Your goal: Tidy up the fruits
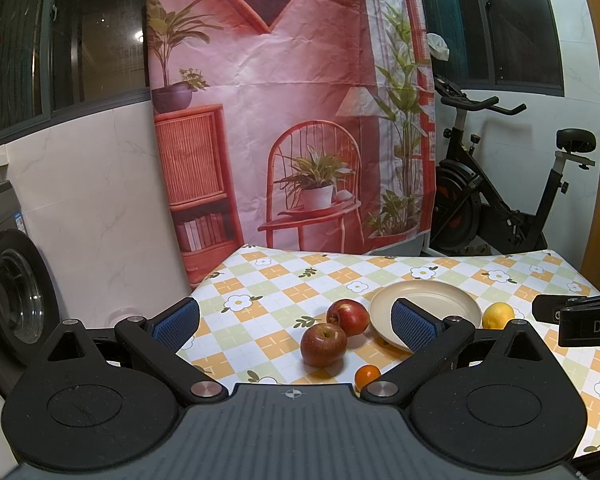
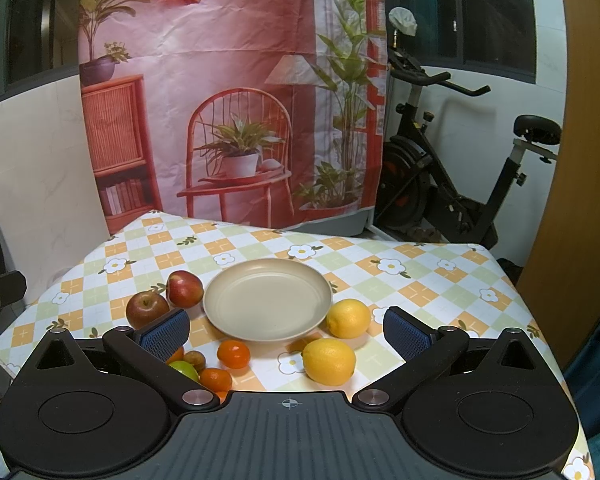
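Observation:
A beige plate [image 2: 236, 292] sits empty mid-table; it also shows in the left wrist view [image 1: 440, 296]. Two red apples [image 2: 146, 308] [image 2: 184, 288] lie left of it, also in the left wrist view [image 1: 323, 344] [image 1: 348, 316]. Two lemons [image 2: 348, 318] [image 2: 329, 361] lie at its front right. Two tangerines [image 2: 233, 354] [image 2: 216, 379], a green fruit [image 2: 185, 370] and a small brown fruit [image 2: 195, 359] lie in front. My left gripper [image 1: 294, 322] is open above the apples. My right gripper [image 2: 286, 330] is open above the lemons and tangerines, empty.
The table carries a checkered flower cloth [image 2: 420, 280]. A printed backdrop [image 2: 228, 80] hangs behind it. An exercise bike [image 2: 452, 184] stands at the back right, a washing machine [image 1: 12, 292] at the left. The right gripper's body [image 1: 580, 320] shows at the left view's right edge.

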